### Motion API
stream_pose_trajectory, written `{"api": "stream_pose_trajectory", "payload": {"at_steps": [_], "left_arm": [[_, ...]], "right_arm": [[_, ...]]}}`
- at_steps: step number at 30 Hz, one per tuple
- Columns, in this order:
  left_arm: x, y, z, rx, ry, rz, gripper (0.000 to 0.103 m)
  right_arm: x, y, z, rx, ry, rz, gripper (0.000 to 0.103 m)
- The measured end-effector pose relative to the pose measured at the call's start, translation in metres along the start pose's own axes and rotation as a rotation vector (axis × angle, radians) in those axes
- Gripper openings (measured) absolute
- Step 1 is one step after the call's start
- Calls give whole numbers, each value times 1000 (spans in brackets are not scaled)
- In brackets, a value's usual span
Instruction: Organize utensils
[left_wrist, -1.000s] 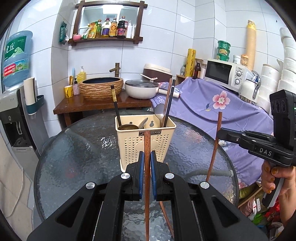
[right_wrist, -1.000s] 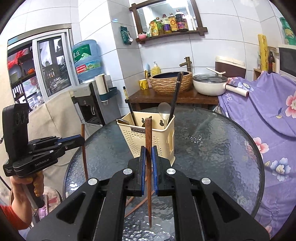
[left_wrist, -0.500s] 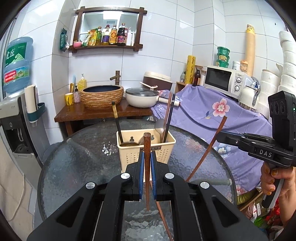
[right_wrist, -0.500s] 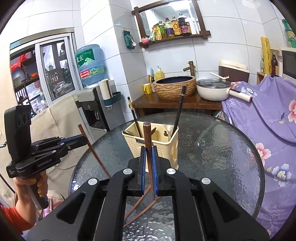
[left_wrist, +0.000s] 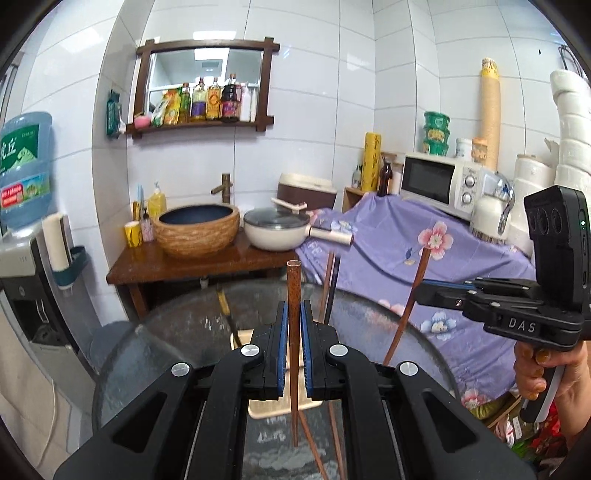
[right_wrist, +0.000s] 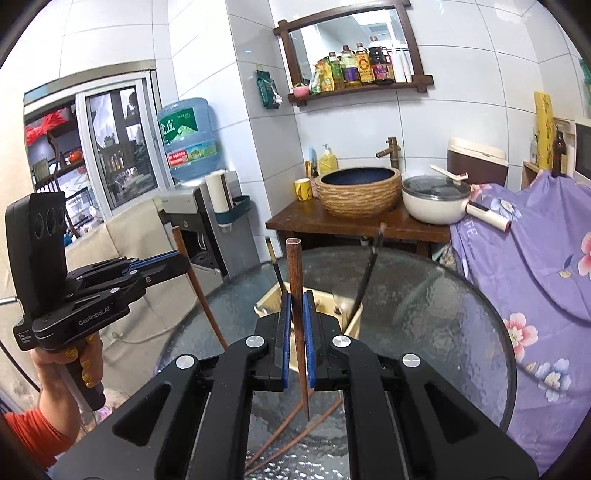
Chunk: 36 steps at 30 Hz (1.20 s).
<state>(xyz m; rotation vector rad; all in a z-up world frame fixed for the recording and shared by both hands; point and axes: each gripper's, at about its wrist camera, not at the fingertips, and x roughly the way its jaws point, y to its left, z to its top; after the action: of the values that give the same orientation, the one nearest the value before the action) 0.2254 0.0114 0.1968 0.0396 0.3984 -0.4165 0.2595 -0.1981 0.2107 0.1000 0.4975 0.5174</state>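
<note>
My left gripper (left_wrist: 291, 325) is shut on a brown wooden chopstick (left_wrist: 293, 295), held upright above the round glass table (left_wrist: 166, 332). My right gripper (right_wrist: 294, 317) is shut on a second brown chopstick (right_wrist: 294, 269), also upright. Each gripper shows in the other's view: the right (left_wrist: 424, 291) with its chopstick (left_wrist: 410, 306), the left (right_wrist: 181, 264) with its chopstick (right_wrist: 199, 291). The cream utensil basket (right_wrist: 269, 301) sits below and just beyond both grippers, mostly hidden by the jaws; it holds dark chopsticks (right_wrist: 365, 273) and a spoon (right_wrist: 341, 301). More brown chopsticks (right_wrist: 291, 428) lie on the glass.
A wooden side table (left_wrist: 207, 260) with a woven basin (left_wrist: 197, 230) and a white pot (left_wrist: 275, 229) stands behind the glass table. A purple flowered cloth (left_wrist: 424, 258) covers furniture at right. A water dispenser (right_wrist: 199, 221) stands at left.
Both grippers have risen with their chopsticks and moved over the basket, which has dropped low behind the jaws. The chopsticks' lower tips have lifted off the glass.
</note>
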Motion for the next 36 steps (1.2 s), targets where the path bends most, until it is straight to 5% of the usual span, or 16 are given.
{"api": "stream_pose_trajectory", "payload": {"at_steps": [9,15,36], "left_arm": [[-2,10,75,-19,-99,62,7],[24,19,96,-45,-107,107,7],[128,51,-7,-115,123,137,7]], "right_arm": [[0,16,71,-50,-67,-46,7],[18,12,91,-46,-97,-95,7],[122,-34,1,64,72,-153,7]]}}
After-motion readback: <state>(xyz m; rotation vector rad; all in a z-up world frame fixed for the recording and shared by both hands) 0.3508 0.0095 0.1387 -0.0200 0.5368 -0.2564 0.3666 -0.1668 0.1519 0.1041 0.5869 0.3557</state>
